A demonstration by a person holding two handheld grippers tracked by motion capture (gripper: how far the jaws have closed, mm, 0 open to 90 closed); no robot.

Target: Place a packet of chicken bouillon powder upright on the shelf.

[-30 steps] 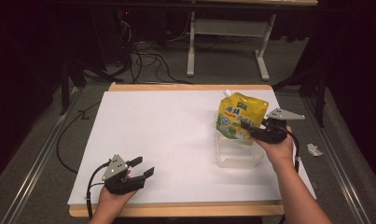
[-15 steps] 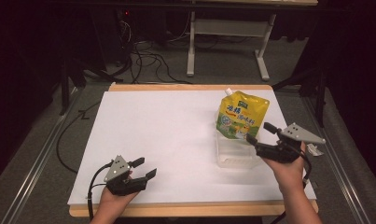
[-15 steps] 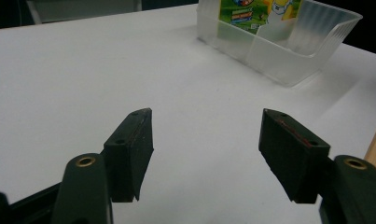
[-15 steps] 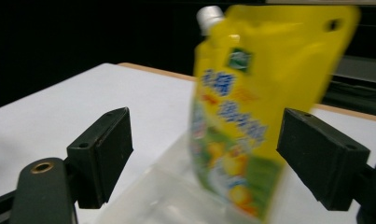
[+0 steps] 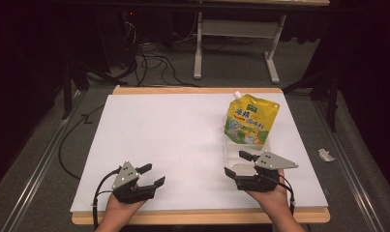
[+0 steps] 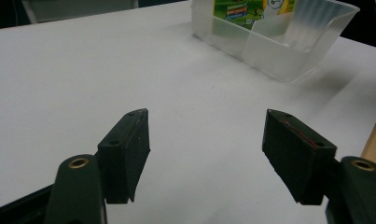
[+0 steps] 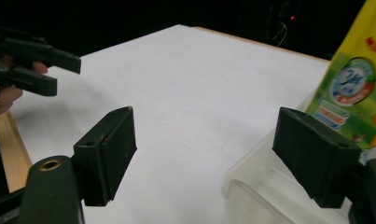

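Right tool (image 5: 239,164) now pulled back from yellow pouch (image 5: 250,121), wide open, empty. Pouch left standing in clear tub (image 6: 288,42). Left tool (image 5: 152,174) wide open, well apart from tub. Looks finished.

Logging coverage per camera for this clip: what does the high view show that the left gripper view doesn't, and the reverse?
High view alone: both hands, the right hand-held gripper, the yellow pouch's white spout, floor cables. Left gripper view alone: the left hand-held gripper's inner pads close up, open. Both: the clear plastic container, the pouch standing in it, the white table.
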